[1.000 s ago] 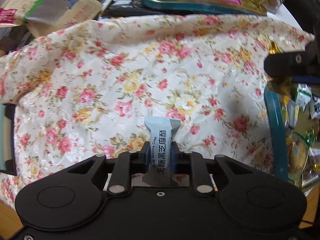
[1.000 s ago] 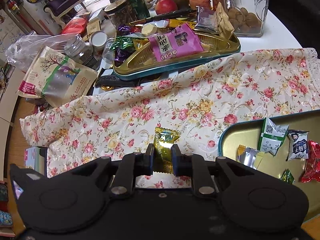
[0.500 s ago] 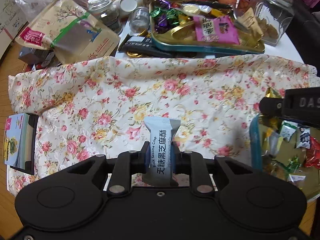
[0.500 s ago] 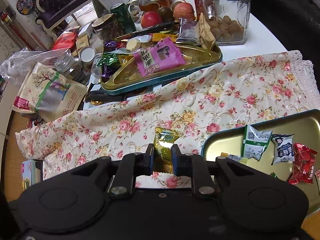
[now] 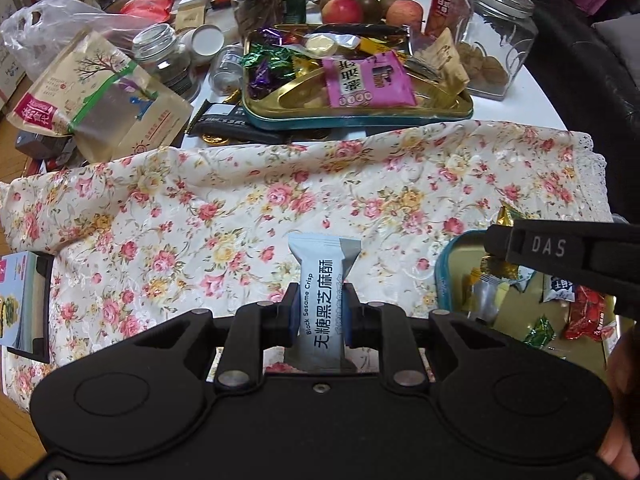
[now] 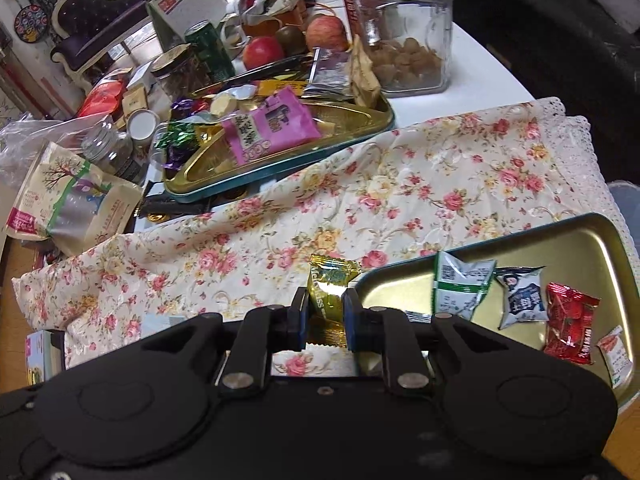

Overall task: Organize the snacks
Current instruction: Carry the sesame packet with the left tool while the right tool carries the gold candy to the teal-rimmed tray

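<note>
A pale blue-and-grey sesame crisp packet (image 5: 322, 300) stands upright, pinched at its lower half. A crinkled gold foil candy wrapper (image 6: 330, 286) is likewise held upright, just beside the rim of the gold, teal-edged metal tray (image 6: 592, 240) holding several small packets.

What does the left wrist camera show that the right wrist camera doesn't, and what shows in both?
Only the left wrist view shows the left gripper clamping a pale blue Black Sesame Crisp bar. Only the right wrist view shows the right gripper's grip on a gold candy end-on. Both show the floral cloth, the nearer gold tin tray with wrapped snacks, and the crowded far tray.
</note>
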`<action>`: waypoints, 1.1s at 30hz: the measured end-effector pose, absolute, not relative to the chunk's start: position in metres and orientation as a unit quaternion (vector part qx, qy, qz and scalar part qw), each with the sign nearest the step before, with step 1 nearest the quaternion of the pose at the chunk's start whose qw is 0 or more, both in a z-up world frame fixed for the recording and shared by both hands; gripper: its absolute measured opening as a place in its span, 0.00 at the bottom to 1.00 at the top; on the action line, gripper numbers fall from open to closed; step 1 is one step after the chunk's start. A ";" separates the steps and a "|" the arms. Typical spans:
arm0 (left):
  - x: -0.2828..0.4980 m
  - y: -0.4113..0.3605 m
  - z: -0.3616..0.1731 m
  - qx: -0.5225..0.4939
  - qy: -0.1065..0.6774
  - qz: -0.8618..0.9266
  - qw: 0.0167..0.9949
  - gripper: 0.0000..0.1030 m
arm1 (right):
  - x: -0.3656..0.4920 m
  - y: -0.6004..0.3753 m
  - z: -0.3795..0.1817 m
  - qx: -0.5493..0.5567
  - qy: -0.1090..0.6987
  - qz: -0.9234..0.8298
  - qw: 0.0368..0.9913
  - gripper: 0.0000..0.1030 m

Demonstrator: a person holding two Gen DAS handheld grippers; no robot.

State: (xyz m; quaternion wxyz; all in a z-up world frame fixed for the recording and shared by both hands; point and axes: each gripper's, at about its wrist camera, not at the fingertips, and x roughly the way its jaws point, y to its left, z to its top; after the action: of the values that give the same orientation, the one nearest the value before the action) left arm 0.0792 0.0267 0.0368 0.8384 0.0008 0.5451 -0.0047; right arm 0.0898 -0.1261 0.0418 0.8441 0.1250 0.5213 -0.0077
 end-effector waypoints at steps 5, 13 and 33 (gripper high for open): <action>0.079 0.016 0.037 0.006 0.546 -0.012 0.838 0.27 | 0.086 -0.148 0.043 0.136 0.517 -0.024 0.844 0.19; 0.078 -0.004 0.039 0.012 0.544 -0.026 0.839 0.27 | 0.076 -0.177 0.053 0.151 0.506 -0.042 0.848 0.19; 0.069 -0.098 0.045 0.013 0.529 -0.190 0.827 0.27 | 0.037 -0.282 0.064 0.197 0.480 -0.128 0.845 0.19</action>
State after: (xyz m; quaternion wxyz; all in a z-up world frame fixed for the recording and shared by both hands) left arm 0.0690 -0.0982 0.0447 0.8269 0.0133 0.5291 -0.1899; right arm 0.0374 -0.2815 0.0639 0.8453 0.1969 0.4798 -0.1284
